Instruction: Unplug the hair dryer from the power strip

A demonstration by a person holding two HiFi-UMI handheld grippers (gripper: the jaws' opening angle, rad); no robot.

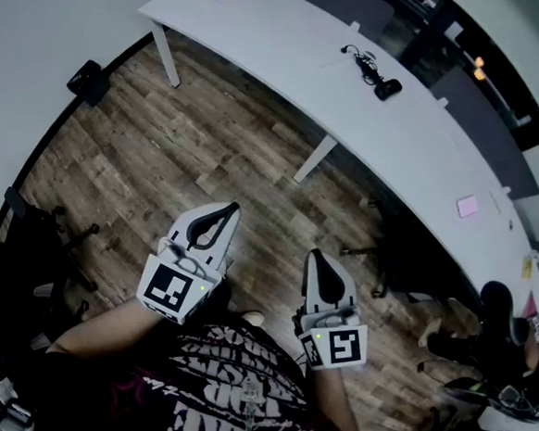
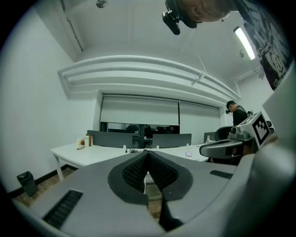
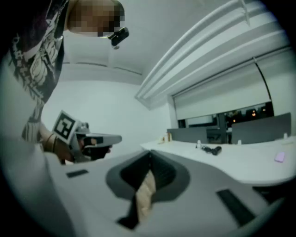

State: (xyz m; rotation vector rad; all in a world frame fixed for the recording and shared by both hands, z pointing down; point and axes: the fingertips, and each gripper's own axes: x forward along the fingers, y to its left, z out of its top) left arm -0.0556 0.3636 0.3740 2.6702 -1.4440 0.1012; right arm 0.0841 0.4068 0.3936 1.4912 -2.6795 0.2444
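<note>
A black hair dryer (image 1: 387,87) lies on the long curved white table (image 1: 283,44), its black cord (image 1: 359,55) bunched beside it. I cannot make out a power strip. Both grippers hover over the wooden floor, well short of the table. My left gripper (image 1: 229,209) is shut with nothing in it, its fingertips meeting in the left gripper view (image 2: 147,152). My right gripper (image 1: 315,255) is also shut and empty. In the right gripper view the hair dryer (image 3: 213,149) shows small and far beyond the jaws (image 3: 149,153), and the left gripper (image 3: 92,140) shows at the left.
A black bin (image 1: 88,81) stands on the floor by the wall at the left. A pink pad (image 1: 467,206) lies further along the table. Dark office chairs (image 1: 405,267) stand under the table edge, and another person (image 2: 237,113) is at the right. Bottles (image 2: 87,140) stand at the table's far end.
</note>
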